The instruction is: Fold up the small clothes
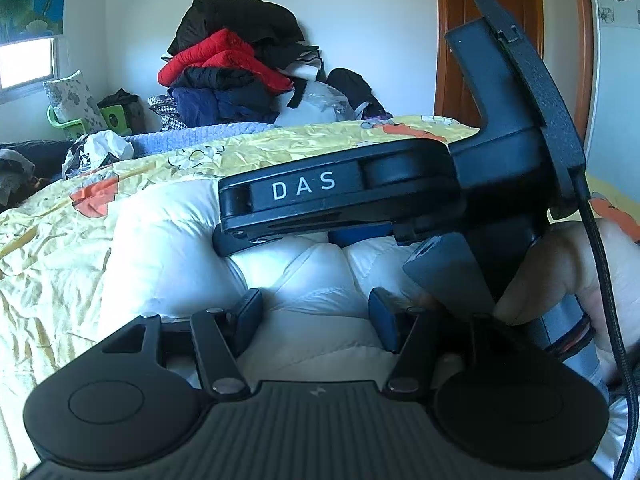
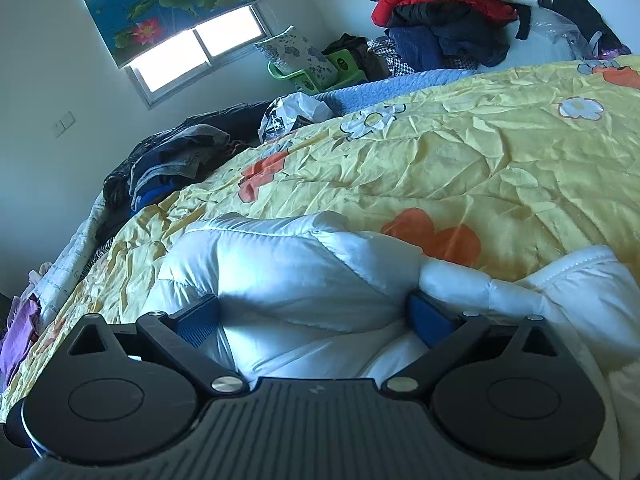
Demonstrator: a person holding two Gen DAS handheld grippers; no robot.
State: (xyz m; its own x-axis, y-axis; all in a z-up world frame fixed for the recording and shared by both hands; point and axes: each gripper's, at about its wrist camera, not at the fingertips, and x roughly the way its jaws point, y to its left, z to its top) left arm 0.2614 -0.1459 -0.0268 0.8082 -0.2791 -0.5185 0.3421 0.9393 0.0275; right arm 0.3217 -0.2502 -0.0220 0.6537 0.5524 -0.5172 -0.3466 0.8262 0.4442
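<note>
Both grippers, left [image 1: 316, 314] and right [image 2: 316, 320], sit wide open at lower centre, astride the white puffer jacket [image 2: 296, 272] on the yellow floral quilt [image 2: 460, 168], gripping nothing.

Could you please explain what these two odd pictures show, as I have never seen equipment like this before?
No robot here: a person holds a two-finger claw in each hand, each with a wide-angle camera looking along its fingers. One picture is from the left claw, the other from the right claw. In the left view you also see the right claw's body, marked DAS, and the person's hand. On the bed lies a yellow flowered quilt with a white puffy jacket on top. Both claws are open with jacket fabric bulging between their fingers; neither clamps it. A clothes pile sits behind.
</note>
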